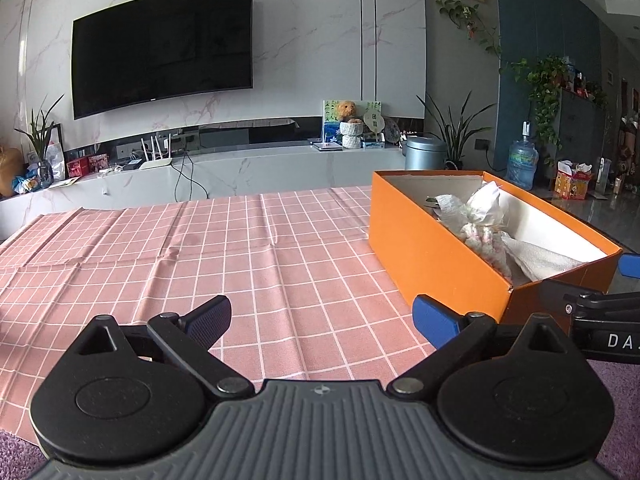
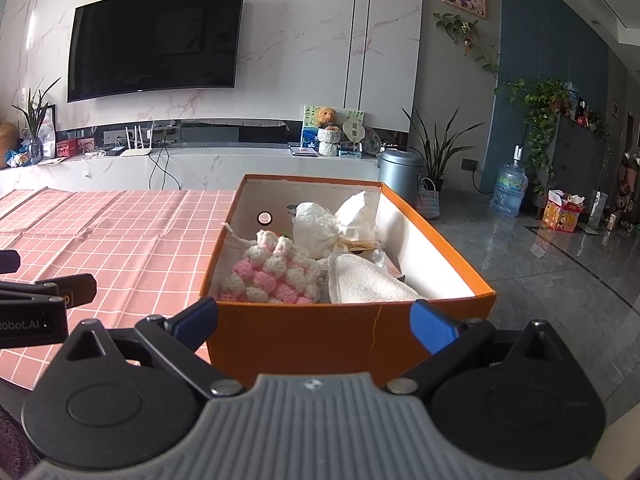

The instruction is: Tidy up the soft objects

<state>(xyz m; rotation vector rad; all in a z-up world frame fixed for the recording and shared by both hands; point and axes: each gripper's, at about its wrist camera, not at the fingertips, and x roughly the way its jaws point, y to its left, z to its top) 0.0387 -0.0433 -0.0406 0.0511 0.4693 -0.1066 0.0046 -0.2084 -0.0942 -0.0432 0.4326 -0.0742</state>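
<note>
An orange box (image 2: 336,336) stands on the right end of the pink checked tablecloth (image 1: 200,248). Inside it lie a pink-and-white knitted piece (image 2: 272,276), a folded white towel (image 2: 368,284), a white tied bundle (image 2: 316,228) and a crumpled white cloth (image 2: 360,212). My right gripper (image 2: 316,322) is open wide just in front of the box's near wall, holding nothing. To the left of the box (image 1: 432,248), my left gripper (image 1: 322,318) hangs open and empty over the bare cloth. The left wrist view catches part of the right gripper's body at its right edge.
Beyond the table, a long white console (image 1: 240,164) runs under a wall-mounted TV (image 1: 160,48). A grey bin (image 2: 400,172), a potted plant (image 2: 440,152) and a water bottle (image 2: 510,188) stand on the tiled floor to the right. A purple surface (image 1: 616,400) borders the cloth's near edge.
</note>
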